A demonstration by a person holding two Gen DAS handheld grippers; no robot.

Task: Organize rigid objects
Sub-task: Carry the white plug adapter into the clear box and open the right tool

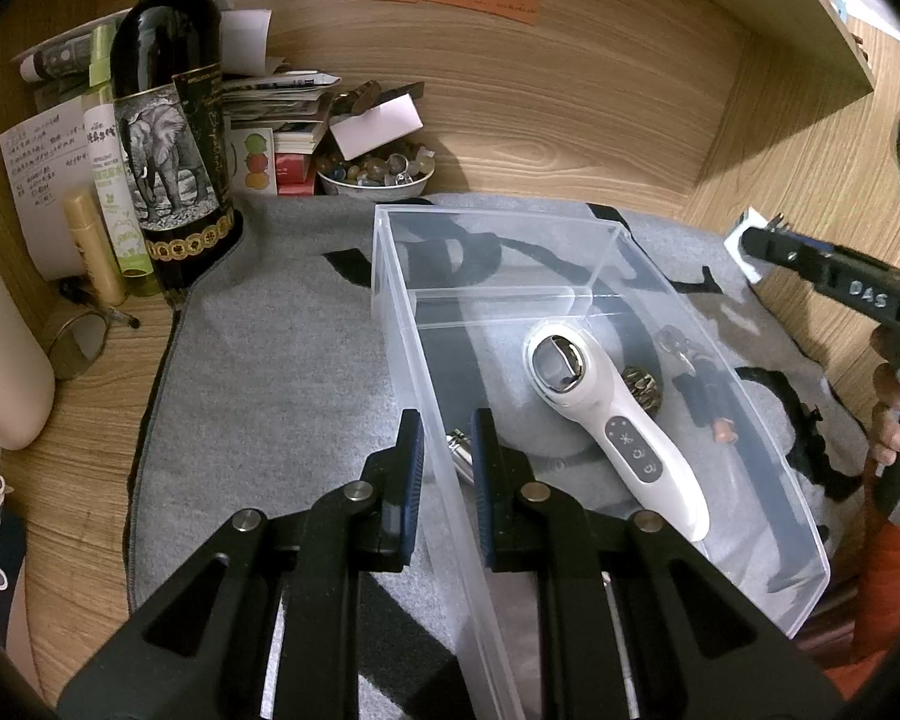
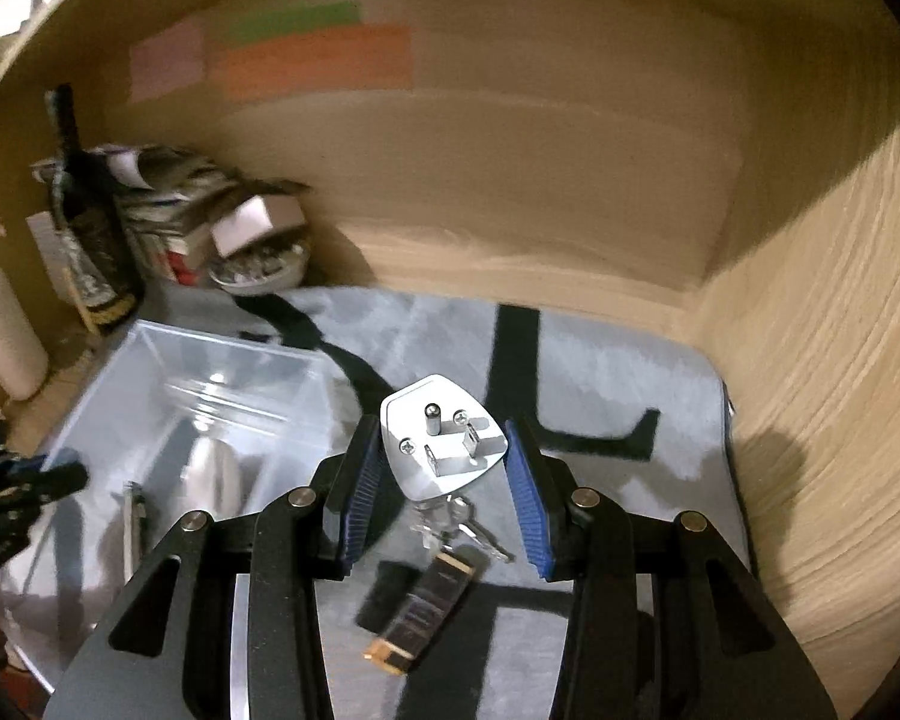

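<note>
A clear plastic bin point(image 1: 594, 252) stands on the grey mat point(image 1: 282, 360). My left gripper point(image 1: 446, 426) is shut on the bin's left wall near its front. In the bin lie a white handheld device point(image 1: 606, 414), a metallic ball point(image 1: 642, 387), keys point(image 1: 681, 348) and a dark stick with an orange tip point(image 1: 711, 414). My right gripper point(image 2: 441, 429) is shut on a white three-prong plug point(image 2: 414, 420), held above the mat to the right of the bin point(image 2: 150, 372). Under it on the mat lie a dark block with tan ends point(image 2: 426, 606) and a small clear and metal item point(image 2: 456, 528).
A wine bottle point(image 1: 168, 120), a spray bottle point(image 1: 114, 180), a paper stack point(image 1: 282, 96) and a bowl of stones point(image 1: 378, 174) crowd the back left corner. Wooden walls point(image 2: 810, 420) close in the back and right. A person's hand point(image 1: 888, 414) holds the right gripper point(image 1: 762, 246).
</note>
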